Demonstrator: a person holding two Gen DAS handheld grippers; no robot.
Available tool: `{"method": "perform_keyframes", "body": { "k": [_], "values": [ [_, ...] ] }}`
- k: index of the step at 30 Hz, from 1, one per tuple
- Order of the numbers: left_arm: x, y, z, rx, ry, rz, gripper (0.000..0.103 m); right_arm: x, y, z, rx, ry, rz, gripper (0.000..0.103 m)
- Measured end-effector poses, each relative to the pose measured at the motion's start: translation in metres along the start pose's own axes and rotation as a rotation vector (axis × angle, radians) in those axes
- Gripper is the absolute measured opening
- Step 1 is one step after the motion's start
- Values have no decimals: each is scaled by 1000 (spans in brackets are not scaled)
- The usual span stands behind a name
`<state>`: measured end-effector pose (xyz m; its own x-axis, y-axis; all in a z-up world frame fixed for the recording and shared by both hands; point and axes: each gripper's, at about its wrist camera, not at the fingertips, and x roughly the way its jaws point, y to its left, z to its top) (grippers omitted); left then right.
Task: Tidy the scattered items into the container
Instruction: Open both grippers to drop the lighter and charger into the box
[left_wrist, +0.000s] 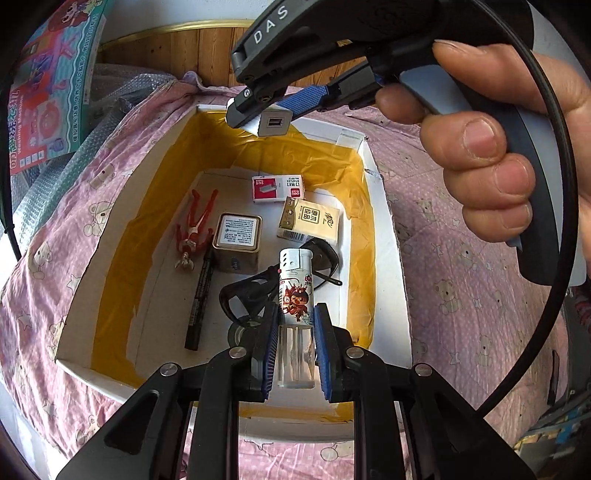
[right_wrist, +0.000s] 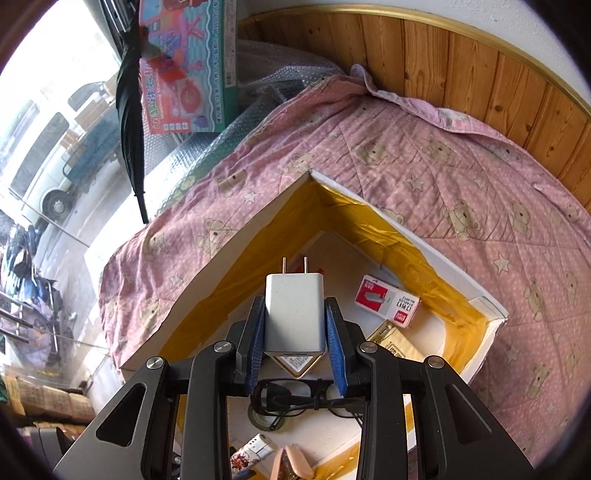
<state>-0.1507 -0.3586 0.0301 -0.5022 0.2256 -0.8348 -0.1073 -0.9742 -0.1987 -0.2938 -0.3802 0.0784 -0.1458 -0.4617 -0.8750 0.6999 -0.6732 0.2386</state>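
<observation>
Pink bed quilt (right_wrist: 424, 173) lies bare around the box (left_wrist: 391, 236), already well filled; left claw (left_wrist: 295, 343) grips a lighter (left_wrist: 295, 291), right claw (right_wrist: 295, 332) a charger (right_wrist: 294, 314); both seemingly last.

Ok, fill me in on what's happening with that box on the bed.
A person is tidying small items into an open white box that sits on a pink bear-print quilt. The left tongs grip a lighter above the box; the right tongs grip a white plug adapter over it too. Already inside lie a staples box, a small tin, a red figure, a black pen and dark glasses.
</observation>
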Motion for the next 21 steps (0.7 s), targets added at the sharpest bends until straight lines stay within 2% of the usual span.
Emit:
{"method": "perform_keyframes", "body": {
  "k": [7, 10, 12, 14, 18, 21],
  "values": [
    [13, -2, 5, 9, 23, 4, 20, 21, -5, 10, 1, 22, -28, 32],
    [19, -1, 7, 8, 35, 1, 22, 28, -12, 11, 22, 7, -31, 35],
    [21, 2, 7, 0, 38, 3, 30, 29, -17, 12, 39, -11, -36, 45],
    [18, 8, 5, -26, 30, -12, 40, 26, -21, 11, 47, -22, -38, 46],
    [1, 24, 2, -88, 3, -30, 41, 12, -23, 3, 47, -40, -35, 46],
    [-18, 33, -2, -98, -25, -16, 41, -1, -20, -6, 42, -51, -40, 46]
  ]
}}
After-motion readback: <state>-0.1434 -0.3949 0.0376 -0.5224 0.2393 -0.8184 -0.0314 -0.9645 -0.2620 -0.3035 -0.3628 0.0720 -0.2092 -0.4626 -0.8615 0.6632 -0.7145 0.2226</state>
